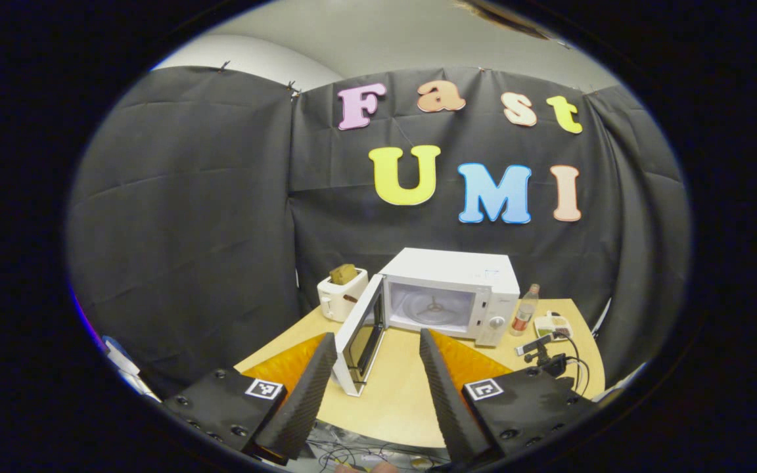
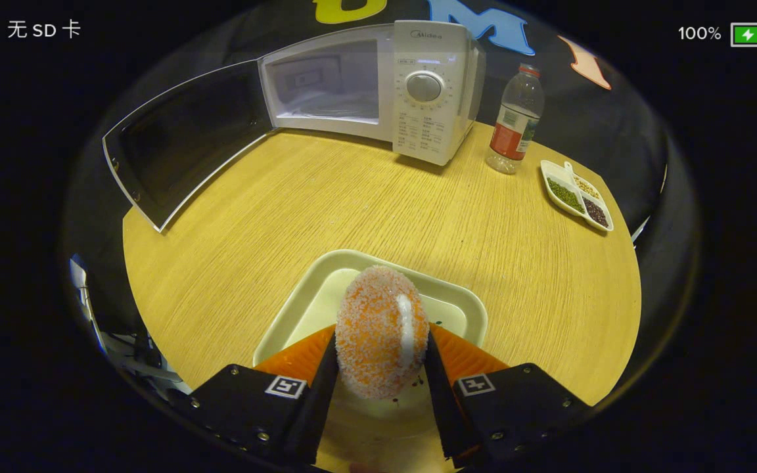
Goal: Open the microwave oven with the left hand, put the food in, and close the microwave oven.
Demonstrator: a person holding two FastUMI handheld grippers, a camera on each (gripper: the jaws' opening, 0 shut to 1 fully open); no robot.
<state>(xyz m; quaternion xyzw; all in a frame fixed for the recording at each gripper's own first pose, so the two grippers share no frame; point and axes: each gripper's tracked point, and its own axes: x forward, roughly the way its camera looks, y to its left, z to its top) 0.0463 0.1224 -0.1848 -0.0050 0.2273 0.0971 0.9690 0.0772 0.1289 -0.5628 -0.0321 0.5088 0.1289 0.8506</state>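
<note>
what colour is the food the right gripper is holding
Orange with a white stripe, sugary-speckled; clearest in the right gripper view.

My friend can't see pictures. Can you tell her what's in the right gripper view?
The right gripper holds a sugary orange doughnut between its two fingers, above a pale tray on a round wooden table. Behind it stands a white microwave with its door swung open, and to the right a plastic bottle and a small dish of beans.

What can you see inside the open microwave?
Inside the microwave, with its door swung open, a glass turntable lies bare on the floor. No food inside; the upper cavity is hidden.
</note>
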